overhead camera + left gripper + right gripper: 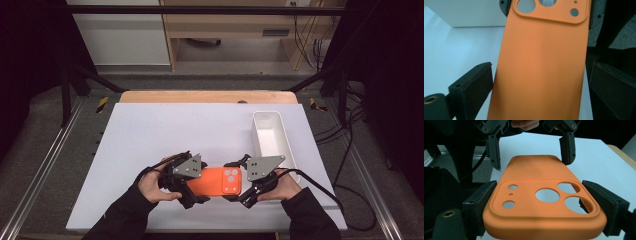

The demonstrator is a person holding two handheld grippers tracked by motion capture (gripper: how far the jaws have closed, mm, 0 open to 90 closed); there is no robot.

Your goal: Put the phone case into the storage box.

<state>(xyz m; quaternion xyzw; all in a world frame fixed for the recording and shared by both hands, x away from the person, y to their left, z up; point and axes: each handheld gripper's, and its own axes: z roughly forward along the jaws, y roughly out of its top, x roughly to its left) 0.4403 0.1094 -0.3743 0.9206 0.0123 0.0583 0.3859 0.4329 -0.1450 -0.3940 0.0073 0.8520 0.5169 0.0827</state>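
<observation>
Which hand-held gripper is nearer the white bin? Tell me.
Right. The right hand-held gripper grips the orange phone case just beside the white bin; the left hand-held gripper sits at the case's far end.

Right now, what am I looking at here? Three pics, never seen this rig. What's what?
No robot: a person holds two handheld two-jaw grippers. The high view looks down on a white table; the other two pictures come from cameras riding on each gripper. The right gripper clamps the camera-cutout end of an orange phone case. The left gripper has its jaws around the other end, and gaps show beside the case, so it looks open. A white bin sits at the table's right.
</observation>
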